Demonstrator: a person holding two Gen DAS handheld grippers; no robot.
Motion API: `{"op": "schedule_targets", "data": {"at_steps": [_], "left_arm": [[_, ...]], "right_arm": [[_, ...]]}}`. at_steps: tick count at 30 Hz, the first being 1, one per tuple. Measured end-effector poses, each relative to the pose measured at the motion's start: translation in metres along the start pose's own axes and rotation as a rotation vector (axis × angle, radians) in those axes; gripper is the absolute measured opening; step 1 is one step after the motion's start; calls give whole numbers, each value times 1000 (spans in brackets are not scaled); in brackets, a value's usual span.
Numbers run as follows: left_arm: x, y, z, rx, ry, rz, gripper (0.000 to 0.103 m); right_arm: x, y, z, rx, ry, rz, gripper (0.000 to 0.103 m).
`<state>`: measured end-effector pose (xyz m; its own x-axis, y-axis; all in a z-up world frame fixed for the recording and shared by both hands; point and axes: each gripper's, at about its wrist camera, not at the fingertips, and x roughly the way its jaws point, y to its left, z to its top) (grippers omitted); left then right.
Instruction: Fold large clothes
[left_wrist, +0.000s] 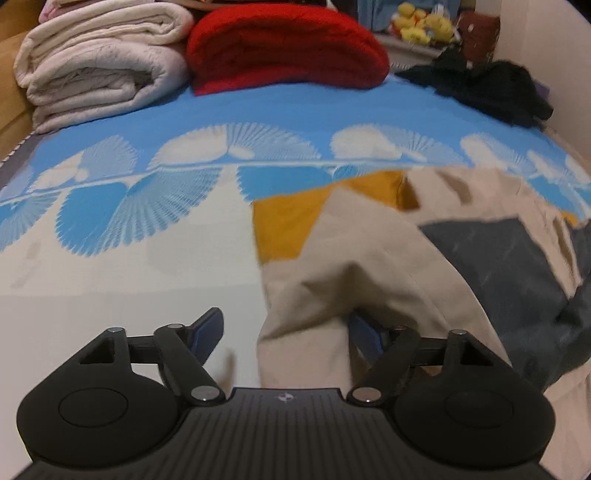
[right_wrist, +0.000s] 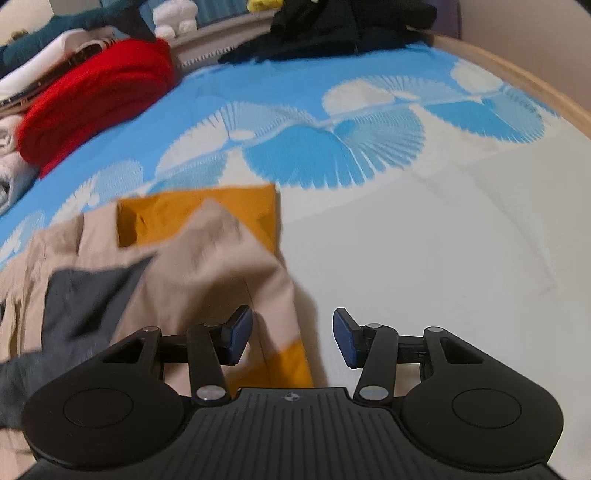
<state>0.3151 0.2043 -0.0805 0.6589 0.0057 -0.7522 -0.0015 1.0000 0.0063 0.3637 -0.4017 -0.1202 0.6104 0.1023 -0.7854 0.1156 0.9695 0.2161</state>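
Working over a bed sheet (left_wrist: 110, 302) patterned blue and white, with the colour-block garment (left_wrist: 354, 266) (beige, mustard and grey panels) lying ahead of both sets of jaws.

Left gripper (left_wrist: 284, 332) standing with jaws spread wide: beige cloth draping over the right-hand pad and filling part of the gap, the left-hand pad (left_wrist: 208, 328) sitting clear over bare sheet. Not clamping anything; whether the hidden pad is touching cloth from beneath cannot be told.

Right gripper (right_wrist: 291, 338) also standing with jaws apart. The garment's edge, beige running into a mustard strip (right_wrist: 291, 363), lying between the pads, nearer the left-hand pad, bare sheet under the right-hand pad.

Probably lining up to pinch the near hem for a fold away from the jaws.

Risking from here:
- closing on one layer only, leaving the lower panel behind and skewing the fold;
- pinching sheet along with cloth, dragging the bedding;
- cloth sliding off the left gripper's covered pad before closing;
- lifting unevenly, bunching the grey panel (right_wrist: 85, 302).

Beyond the jaws: red blanket (left_wrist: 288, 48), folded white quilt (left_wrist: 99, 62), black clothing (left_wrist: 484, 85).
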Motion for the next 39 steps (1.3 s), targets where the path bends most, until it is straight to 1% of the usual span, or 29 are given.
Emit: {"op": "schedule_targets", "data": {"at_steps": [1,2,3,4,5,6,7,8,11,13,14,15,16,17,19,20,22,23,25,26,27,28,31,33,35,36,37,38,39], "left_arm": [[3,-1,4,-4,-7,-17,57],[5,-1,6,-3,-12,-37,46],[7,0,9,1,-19,-53,23],[9,2,13,1,-28,-72,4],[9,5,16,-7,-41,-90,2],[6,7,20,-26,-61,-98,1],[3,14,25,-56,-94,-105,1],[-2,20,30,-93,-134,-110,1],[-15,41,45,-235,-278,-108,0],[-17,46,54,-271,-356,-108,0],[-14,45,58,-273,-374,-85,0],[-7,43,62,-275,-367,-56,0],[4,42,66,-281,-336,-23,1],[16,44,69,-290,-291,-3,1],[45,45,71,-311,-177,-4,1],[56,46,71,-313,-140,-12,1],[71,46,70,-297,-96,-30,4],[76,46,71,-295,-79,-24,8],[83,50,71,-310,-65,-37,22],[86,52,71,-321,-59,-54,22],[88,52,69,-329,-50,-68,21],[89,55,69,-332,-52,-76,0],[74,58,71,-334,-168,-52,0],[68,56,76,-348,-211,-43,0],[71,50,80,-323,-155,-4,6],[75,48,80,-325,-108,3,10],[76,48,79,-330,-74,-3,16],[72,47,78,-328,-57,7,17],[64,46,78,-325,-46,32,17]], "right_arm": [[3,2,3,-6,-10,10,50],[7,4,7,-15,-23,17,50],[10,6,10,-23,-29,23,49],[13,7,13,-27,-30,32,30],[16,8,17,-31,-30,51,14],[16,11,22,-38,-43,50,0],[12,12,28,-34,-77,56,0],[4,12,37,-7,-129,92,0],[-20,12,61,117,-299,148,0],[-23,12,72,195,-383,177,0],[-19,16,76,212,-402,163,0],[-12,20,79,216,-405,139,0],[-1,24,83,219,-386,104,0],[14,25,87,232,-343,66,0],[51,22,87,277,-207,9,1],[71,21,84,284,-138,-17,1],[95,19,77,270,-72,-60,10],[101,19,74,260,-57,-66,10],[105,21,76,236,-61,-62,10],[104,21,77,224,-72,-58,7],[103,21,79,214,-82,-46,0],[101,22,80,212,-96,-35,0],[80,22,84,261,-209,-6,0],[67,22,90,291,-276,5,0],[63,25,93,278,-278,-45,0],[62,27,93,264,-265,-94,5],[61,27,92,259,-249,-111,5],[55,25,91,261,-234,-100,5],[47,24,89,262,-227,-94,10]]}}
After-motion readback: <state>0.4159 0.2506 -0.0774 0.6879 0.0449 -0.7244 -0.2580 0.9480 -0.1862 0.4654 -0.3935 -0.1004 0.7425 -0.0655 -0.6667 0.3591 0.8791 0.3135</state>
